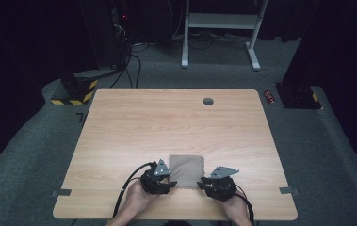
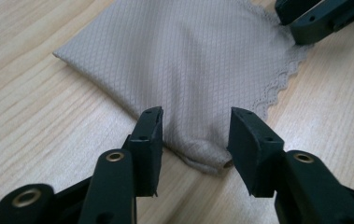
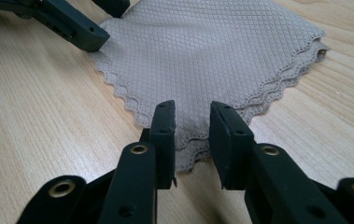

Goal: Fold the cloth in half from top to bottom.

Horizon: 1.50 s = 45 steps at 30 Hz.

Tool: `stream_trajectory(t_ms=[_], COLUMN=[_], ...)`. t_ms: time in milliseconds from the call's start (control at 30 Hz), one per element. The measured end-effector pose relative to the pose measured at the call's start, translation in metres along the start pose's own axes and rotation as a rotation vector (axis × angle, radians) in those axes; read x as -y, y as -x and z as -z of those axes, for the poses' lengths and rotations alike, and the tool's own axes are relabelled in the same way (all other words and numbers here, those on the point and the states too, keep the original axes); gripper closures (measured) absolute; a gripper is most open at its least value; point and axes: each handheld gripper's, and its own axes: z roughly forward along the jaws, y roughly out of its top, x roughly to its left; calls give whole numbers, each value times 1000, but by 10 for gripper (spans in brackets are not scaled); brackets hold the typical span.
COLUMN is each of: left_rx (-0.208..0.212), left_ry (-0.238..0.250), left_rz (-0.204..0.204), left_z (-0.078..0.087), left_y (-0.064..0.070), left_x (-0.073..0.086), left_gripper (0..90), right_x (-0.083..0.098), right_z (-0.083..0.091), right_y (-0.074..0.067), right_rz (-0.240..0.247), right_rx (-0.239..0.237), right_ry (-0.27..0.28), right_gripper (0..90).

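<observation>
A folded beige cloth (image 1: 187,165) with scalloped edges lies flat near the front edge of the wooden table (image 1: 166,122). My left gripper (image 1: 170,183) is at the cloth's near left corner. In the left gripper view, that gripper (image 2: 195,122) is open, with the folded corner of the cloth (image 2: 184,60) lying between its jaws. My right gripper (image 1: 200,184) is at the near right corner. In the right gripper view, it (image 3: 192,112) stands open with a narrower gap, and the scalloped corner of the cloth (image 3: 212,56) reaches in between its jaws.
A round grommet (image 1: 208,101) sits near the table's far edge. Tape marks (image 1: 61,192) (image 1: 288,190) lie at the front corners. On the floor beyond are a red can (image 1: 270,97), a yellow-black striped block (image 1: 75,92) and a white desk frame (image 1: 221,21).
</observation>
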Motion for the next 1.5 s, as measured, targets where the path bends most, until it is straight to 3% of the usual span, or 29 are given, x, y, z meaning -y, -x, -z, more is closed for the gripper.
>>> stream_trajectory(t_ms=[133,233,467,533,633,733,833,1000,1167,1333,1400,1500], left_rx=[7,6,9,26,34,-4,-40,-90,-109,-113,-119,-92], left_ry=[8,13,-8,5,49,76,58,25,22,-1,0,-13], left_rz=[18,16,16,40,90,147,211,247,292,286,271,236], left_z=[0,0,3,5,11,11,5,-10,-23,-29,-29,-30], left_y=[-1,-1,-2,-4,-15,-29,-43,-58,-67,-70,-69,-69], left_x=[2,3,3,4,1,-8,-19,-34,-39,-38,-38,-40], left_gripper=[539,537,516,496,477,476,474,473,474,494,524,618], right_x=[-1,-1,1,0,-5,-15,-27,-43,-50,-52,-52,-55], right_z=[0,0,4,6,9,6,-4,-17,-28,-38,-41,-42], right_y=[-5,-10,-11,-10,-2,13,26,41,53,57,57,57], right_rz=[62,98,91,91,50,-18,-70,-104,-145,-148,-138,-126], right_rx=[13,38,20,24,32,64,103,159,178,173,163,138], right_ry=[-13,-24,-36,-35,1,26,22,20,17,-18,-37,-49], right_gripper=[882,892,890,856,806,777,754,706,682,683,731,842])
